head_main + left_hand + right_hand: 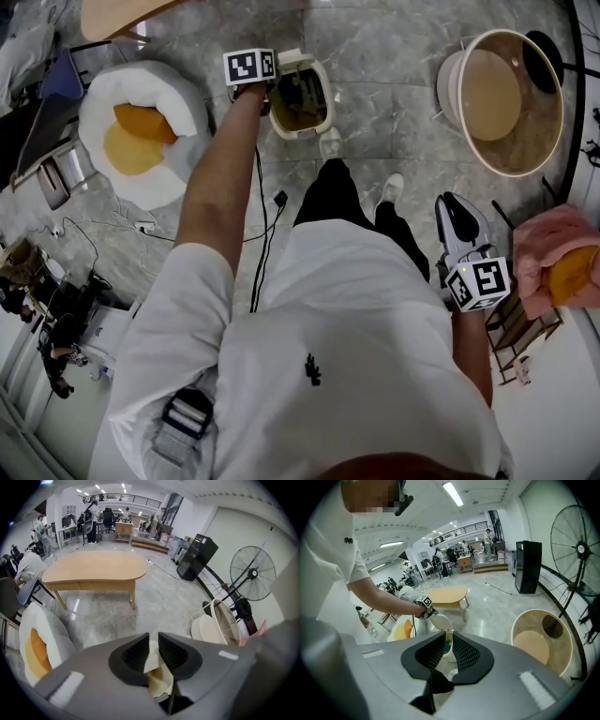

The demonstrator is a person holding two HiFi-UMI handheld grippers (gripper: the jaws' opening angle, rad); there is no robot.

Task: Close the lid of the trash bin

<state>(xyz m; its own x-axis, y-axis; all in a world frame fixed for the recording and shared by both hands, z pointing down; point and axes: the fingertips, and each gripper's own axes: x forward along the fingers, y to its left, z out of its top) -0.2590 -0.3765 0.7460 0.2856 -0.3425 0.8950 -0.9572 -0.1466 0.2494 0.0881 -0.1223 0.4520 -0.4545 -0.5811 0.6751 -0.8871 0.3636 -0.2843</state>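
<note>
Nearest, right gripper (446, 638) low at person's right side: jaws slightly apart, narrow slit, nothing between them. Left arm stretched forward; left gripper (153, 641) clamped on edge of cream lid (151, 657), jaws pressed to both faces. Lid raised, trash bin (325, 94) open, standing on grey marble floor (384, 56) just ahead of person's feet. White-and-orange cushion (141, 131) left of bin. Round tub (553, 112) well to right. Wooden table (93, 569) and fan (253, 578) beyond.
</note>
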